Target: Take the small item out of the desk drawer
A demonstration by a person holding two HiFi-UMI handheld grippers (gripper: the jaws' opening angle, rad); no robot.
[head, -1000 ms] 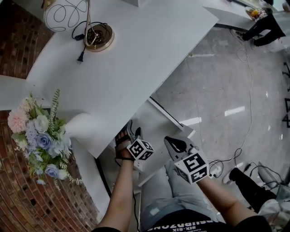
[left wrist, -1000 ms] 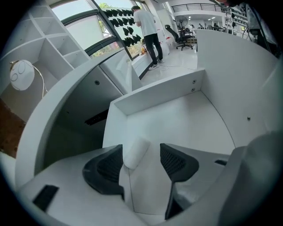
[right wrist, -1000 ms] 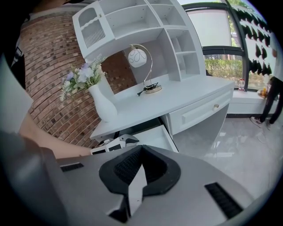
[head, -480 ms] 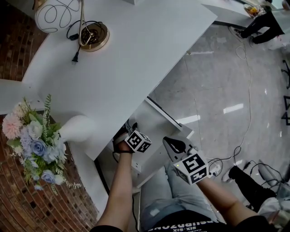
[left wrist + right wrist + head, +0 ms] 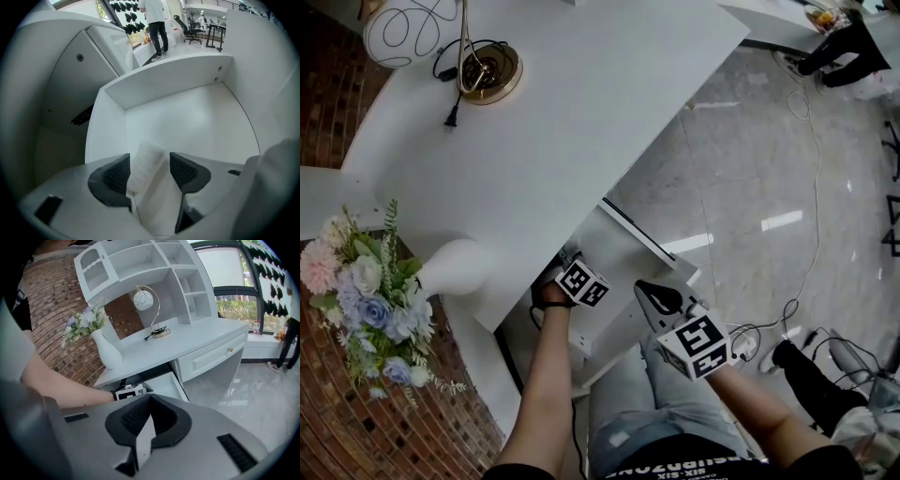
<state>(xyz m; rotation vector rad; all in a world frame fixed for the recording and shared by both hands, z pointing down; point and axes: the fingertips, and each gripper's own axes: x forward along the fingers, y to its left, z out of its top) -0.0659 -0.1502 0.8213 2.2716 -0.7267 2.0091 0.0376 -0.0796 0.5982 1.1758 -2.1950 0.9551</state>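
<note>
My left tongs [image 5: 149, 172] reach forward, jaws apart either side of a small white roll [image 5: 145, 161], while my right tongs [image 5: 149, 414] hang shut and empty.

Home-study mock-up inside bigger office or studio hall. White desk [image 5: 581, 112] with hutch shelves [image 5: 140, 263], globe lamp [image 5: 143, 298], flower vase [image 5: 107, 350], brick wall [image 5: 51, 301]. Glossy tile floor [image 5: 750, 187], loose cables [image 5: 811, 234], big windows [image 5: 225, 273], office chairs [image 5: 190, 28] behind.
</note>
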